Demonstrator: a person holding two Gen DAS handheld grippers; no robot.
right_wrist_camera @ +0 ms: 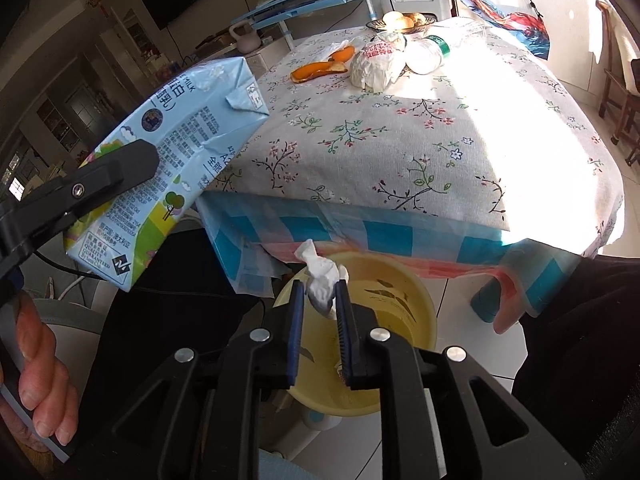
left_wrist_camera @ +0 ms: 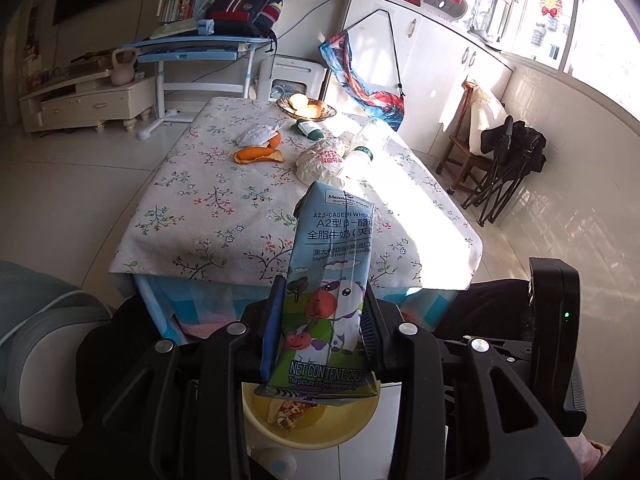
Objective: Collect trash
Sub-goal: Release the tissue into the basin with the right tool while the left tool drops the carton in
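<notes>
Above the yellow basin, right jaws sit slack around a tissue; left jaws grip the milk carton.

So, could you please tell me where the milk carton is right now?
The milk carton is clamped in the left hand-held gripper, above the yellow basin, just off the table's near edge.

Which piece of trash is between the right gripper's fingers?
The crumpled white tissue, above the yellow basin; the milk carton is in the left gripper.
</notes>
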